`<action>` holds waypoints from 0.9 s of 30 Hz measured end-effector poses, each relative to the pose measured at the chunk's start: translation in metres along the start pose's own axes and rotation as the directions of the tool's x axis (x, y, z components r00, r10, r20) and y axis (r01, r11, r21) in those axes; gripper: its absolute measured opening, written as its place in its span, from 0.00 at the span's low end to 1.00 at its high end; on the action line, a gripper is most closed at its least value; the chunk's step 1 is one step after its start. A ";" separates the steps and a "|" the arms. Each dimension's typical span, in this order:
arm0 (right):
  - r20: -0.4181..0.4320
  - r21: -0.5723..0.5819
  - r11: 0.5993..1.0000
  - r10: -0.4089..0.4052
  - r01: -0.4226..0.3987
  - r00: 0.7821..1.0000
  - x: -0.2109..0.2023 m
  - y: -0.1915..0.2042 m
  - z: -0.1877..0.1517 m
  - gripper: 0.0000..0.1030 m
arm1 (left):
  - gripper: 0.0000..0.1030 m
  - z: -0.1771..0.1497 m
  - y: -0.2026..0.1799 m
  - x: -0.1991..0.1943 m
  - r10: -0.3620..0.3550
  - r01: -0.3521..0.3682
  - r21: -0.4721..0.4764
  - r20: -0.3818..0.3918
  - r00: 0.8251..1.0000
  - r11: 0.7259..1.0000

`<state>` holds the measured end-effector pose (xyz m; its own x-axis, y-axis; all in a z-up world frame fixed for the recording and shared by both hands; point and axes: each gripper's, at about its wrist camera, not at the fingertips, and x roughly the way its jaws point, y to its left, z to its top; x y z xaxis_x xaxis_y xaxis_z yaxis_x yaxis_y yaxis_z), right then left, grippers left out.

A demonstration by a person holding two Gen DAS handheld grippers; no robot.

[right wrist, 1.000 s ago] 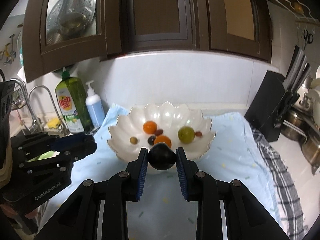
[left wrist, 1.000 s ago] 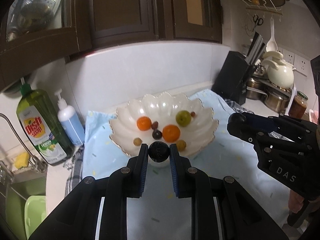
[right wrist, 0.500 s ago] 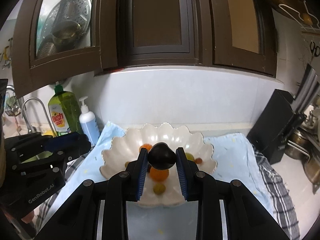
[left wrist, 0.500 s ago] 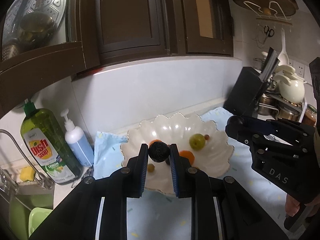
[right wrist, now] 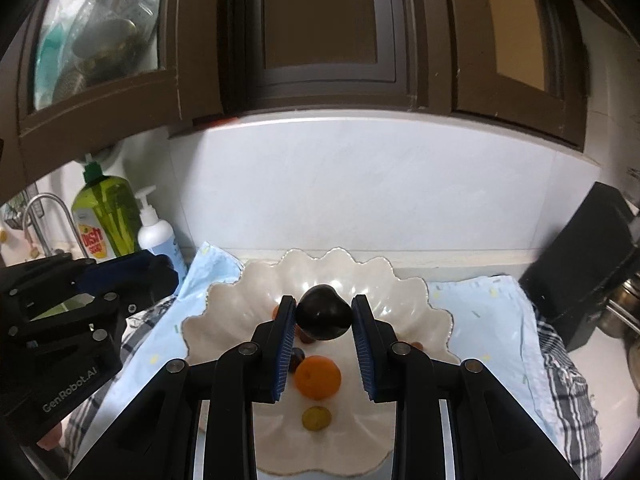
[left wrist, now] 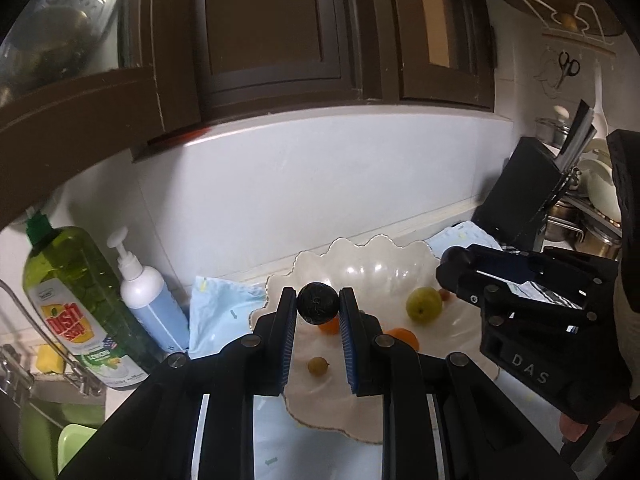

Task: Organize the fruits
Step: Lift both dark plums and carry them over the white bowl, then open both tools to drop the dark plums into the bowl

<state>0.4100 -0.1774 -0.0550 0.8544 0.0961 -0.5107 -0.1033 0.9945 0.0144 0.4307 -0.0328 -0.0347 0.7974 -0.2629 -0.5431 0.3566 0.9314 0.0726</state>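
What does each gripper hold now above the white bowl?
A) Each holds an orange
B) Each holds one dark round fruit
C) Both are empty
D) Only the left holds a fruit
B: the left gripper clamps a dark round fruit, and the right gripper clamps a dark fruit, over the bowl.

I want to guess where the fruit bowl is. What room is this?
Most likely a home kitchen. A dish soap bottle stands by a tap, a knife block sits on the counter, and dark wall cupboards hang above the scalloped white bowl.
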 end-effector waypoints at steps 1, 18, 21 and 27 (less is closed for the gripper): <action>-0.006 -0.006 1.000 0.001 -0.001 1.000 0.006 -0.001 0.001 0.29 | 0.22 0.001 0.001 0.005 -0.001 0.001 -0.005 -0.012 1.000 1.000; -0.123 -0.080 0.997 -0.001 -0.009 0.992 0.073 -0.005 0.018 0.29 | 0.22 -0.002 0.013 0.080 0.009 -0.015 -0.038 -0.148 0.989 0.999; -0.152 -0.083 0.997 -0.002 -0.010 0.988 0.085 -0.007 0.017 0.29 | 0.22 -0.004 0.014 0.090 0.005 -0.012 -0.038 -0.173 0.985 0.999; -0.204 -0.081 0.997 -0.004 -0.013 0.979 0.106 -0.011 0.010 0.29 | 0.32 -0.009 0.010 0.105 -0.007 0.000 -0.034 -0.214 0.977 0.999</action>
<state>0.5069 -0.1776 -0.1004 0.7326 0.0821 -0.6757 -0.1552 0.9867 -0.0484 0.5135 -0.0486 -0.0989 0.6724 -0.2096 -0.7099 0.3398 0.9395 0.0445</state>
